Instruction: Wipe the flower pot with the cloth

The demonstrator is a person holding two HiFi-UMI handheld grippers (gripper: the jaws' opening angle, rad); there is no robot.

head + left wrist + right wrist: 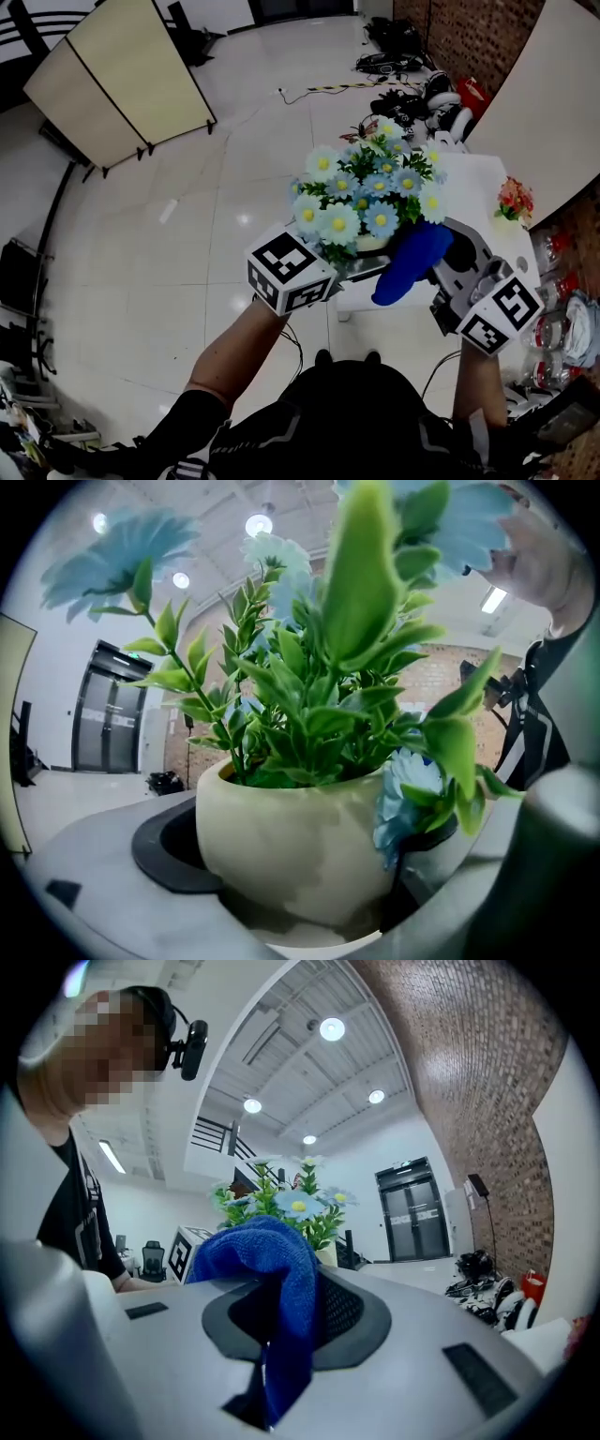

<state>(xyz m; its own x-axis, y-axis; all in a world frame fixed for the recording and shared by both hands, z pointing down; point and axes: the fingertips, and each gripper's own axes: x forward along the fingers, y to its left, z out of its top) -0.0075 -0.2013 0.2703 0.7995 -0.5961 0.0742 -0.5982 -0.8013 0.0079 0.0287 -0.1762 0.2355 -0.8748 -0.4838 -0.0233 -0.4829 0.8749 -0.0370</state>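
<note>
Your left gripper (356, 266) has its jaws closed against the two sides of the cream flower pot (291, 846), one dark pad (169, 847) pressed to each flank, so the pot fills the gap between them. Green leaves (319, 705) and pale blue flowers (370, 192) rise from the pot directly above these jaws. Your right gripper (272, 1335) has its jaws pressed together on the blue cloth (281, 1269). The cloth is pinched in the slot, and its free part humps up over the jaws and hangs down ahead of them. Straight ahead of the right gripper, just past the cloth, stand the pot and flowers, with the left gripper's marker cube (183, 1252) to their left. In the head view the cloth lies just beside the pot's right flank; whether the two touch cannot be told. Beyond both grippers a white table (478, 187) extends, and a small red bouquet (514, 199) sits at its far right edge. Left of the left gripper spreads a glossy tiled floor (187, 234), and farther off stands a folding partition (112, 75). Right of the right gripper runs a brick wall (469, 1072).
</note>
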